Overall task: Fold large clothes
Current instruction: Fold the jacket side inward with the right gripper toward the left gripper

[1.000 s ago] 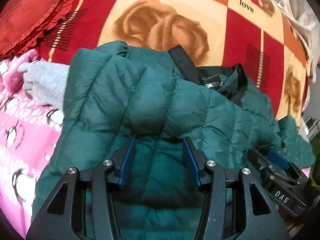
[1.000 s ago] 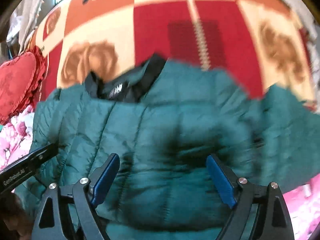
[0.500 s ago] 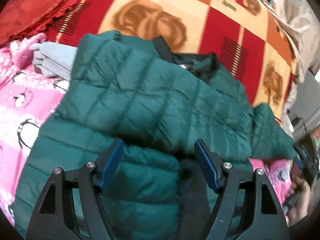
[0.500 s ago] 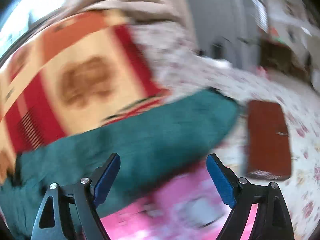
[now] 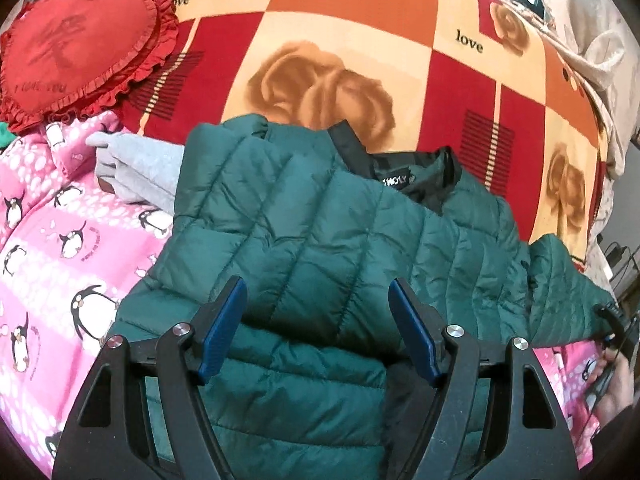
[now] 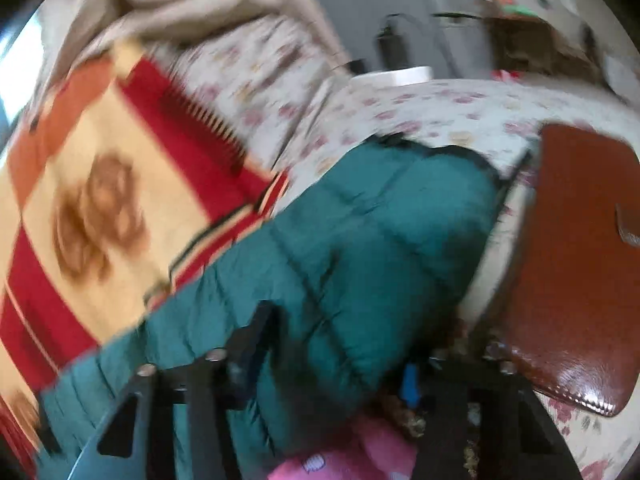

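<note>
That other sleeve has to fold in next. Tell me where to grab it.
Grip the sleeve near its cuff end, coming from the right. It lies stretched out flat away from the jacket body, so the thin free end fits between the jaws.

Dark green quilted jacket (image 5: 320,240) with black collar; red, orange and cream rose-print blanket (image 5: 360,40); pink penguin-print sheet (image 5: 52,248); red heart-shaped cushion (image 5: 76,48).

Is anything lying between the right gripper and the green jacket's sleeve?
Nothing visible does. The right gripper already straddles the green jacket sleeve, fabric between its fingers. The brown leather case lies off to the side.
</note>
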`<action>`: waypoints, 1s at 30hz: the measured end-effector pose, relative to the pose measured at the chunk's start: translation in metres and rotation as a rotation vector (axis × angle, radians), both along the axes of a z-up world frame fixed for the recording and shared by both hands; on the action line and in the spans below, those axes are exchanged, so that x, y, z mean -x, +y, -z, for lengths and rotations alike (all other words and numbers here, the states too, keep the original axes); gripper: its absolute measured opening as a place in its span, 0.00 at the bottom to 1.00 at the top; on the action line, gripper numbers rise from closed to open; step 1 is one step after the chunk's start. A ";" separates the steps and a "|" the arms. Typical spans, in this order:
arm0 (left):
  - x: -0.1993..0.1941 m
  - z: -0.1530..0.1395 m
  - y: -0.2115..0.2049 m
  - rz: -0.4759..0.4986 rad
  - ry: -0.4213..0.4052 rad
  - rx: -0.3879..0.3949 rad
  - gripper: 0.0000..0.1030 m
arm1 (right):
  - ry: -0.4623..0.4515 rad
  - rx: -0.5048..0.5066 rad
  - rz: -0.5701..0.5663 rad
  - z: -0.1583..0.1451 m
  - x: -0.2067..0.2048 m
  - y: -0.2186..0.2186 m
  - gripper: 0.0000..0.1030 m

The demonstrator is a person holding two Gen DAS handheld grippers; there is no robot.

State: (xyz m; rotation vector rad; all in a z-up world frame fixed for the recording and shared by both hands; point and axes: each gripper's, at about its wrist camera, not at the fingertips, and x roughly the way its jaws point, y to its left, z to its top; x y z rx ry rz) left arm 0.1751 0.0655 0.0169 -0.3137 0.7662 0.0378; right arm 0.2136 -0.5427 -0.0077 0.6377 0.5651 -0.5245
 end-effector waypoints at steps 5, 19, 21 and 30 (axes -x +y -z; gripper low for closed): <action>-0.002 0.003 0.003 -0.011 0.017 0.012 0.71 | -0.031 0.047 -0.086 -0.019 0.006 0.008 0.11; -0.016 0.031 0.047 -0.178 0.081 -0.021 0.71 | -0.102 0.165 -0.435 -0.038 -0.007 0.214 0.08; -0.019 0.036 0.051 -0.200 0.093 -0.039 0.71 | -0.085 0.136 -0.467 -0.022 -0.013 0.251 0.08; -0.031 0.046 0.042 -0.148 0.128 -0.077 0.71 | -0.135 0.262 -0.849 -0.010 -0.019 0.416 0.08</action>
